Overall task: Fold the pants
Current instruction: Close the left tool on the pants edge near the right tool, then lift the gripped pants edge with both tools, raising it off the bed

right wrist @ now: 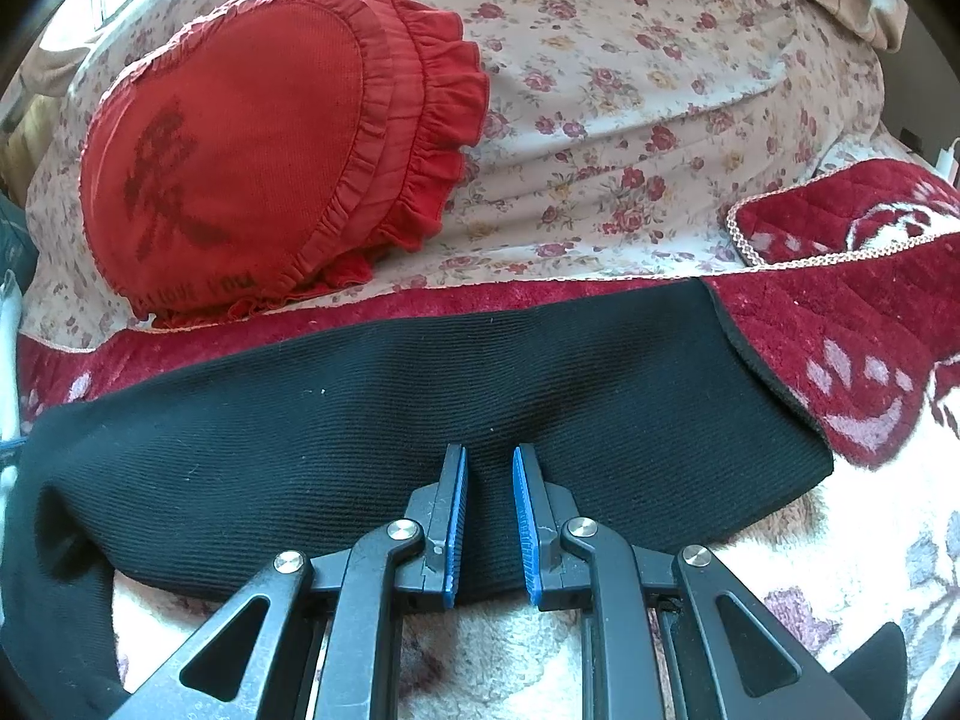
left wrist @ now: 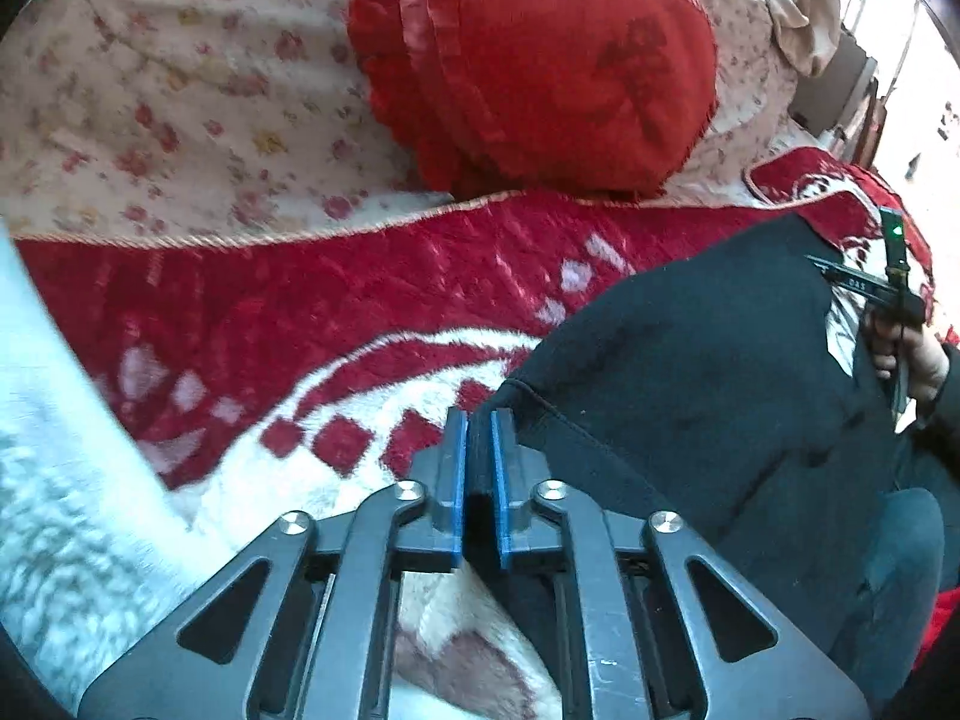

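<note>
Black ribbed pants [left wrist: 690, 372] lie across a red-and-white plush blanket [left wrist: 300, 300]. My left gripper [left wrist: 479, 420] is shut on a corner of the pants' edge, and black cloth fills the narrow gap between its blue pads. In the right wrist view the pants [right wrist: 300, 450] stretch from left to right as one long band. There my right gripper [right wrist: 489, 453] is shut on their near edge, with a thick fold bunched between the pads. The left wrist view also shows that right gripper [left wrist: 897, 294] at the far right, held by a hand [left wrist: 918, 360].
A red ruffled heart pillow [right wrist: 240, 138] rests on the floral sheet [right wrist: 660, 90] behind the pants. The blanket [right wrist: 840, 330] has a braided edge and a folded corner at the right. Pale fluffy cloth [left wrist: 60, 480] fills the left. Beige fabric [left wrist: 804, 0] hangs at the upper right.
</note>
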A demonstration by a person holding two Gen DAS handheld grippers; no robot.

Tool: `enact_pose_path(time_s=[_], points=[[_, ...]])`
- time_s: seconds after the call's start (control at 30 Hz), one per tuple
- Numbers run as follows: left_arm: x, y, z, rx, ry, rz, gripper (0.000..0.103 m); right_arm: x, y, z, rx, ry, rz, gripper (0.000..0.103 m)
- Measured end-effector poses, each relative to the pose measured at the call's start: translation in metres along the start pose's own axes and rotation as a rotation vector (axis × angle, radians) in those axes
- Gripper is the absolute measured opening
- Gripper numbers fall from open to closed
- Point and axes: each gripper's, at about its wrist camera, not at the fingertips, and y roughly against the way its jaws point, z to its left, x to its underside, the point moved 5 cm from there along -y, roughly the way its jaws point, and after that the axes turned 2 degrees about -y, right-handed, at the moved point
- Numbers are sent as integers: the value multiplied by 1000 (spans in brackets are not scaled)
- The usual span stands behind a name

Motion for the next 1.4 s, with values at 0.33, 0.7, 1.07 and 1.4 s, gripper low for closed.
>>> enact_pose_path(time_s=[0.33, 0.7, 1.07, 1.4], points=[[-13, 76, -62, -170, -25, -137, 4, -32, 43, -45, -129, -133, -43, 18], [-3, 91, -100, -140, 88, -195, 4, -84, -7, -150, -361, -388, 288, 25], [-3, 91, -97, -160, 113, -193, 4, -87, -45, -128, -328, -236, 310, 3], [39, 120, -110, -160, 149, -217, 4, -54, 81, -136, -404, 61, 112, 1]])
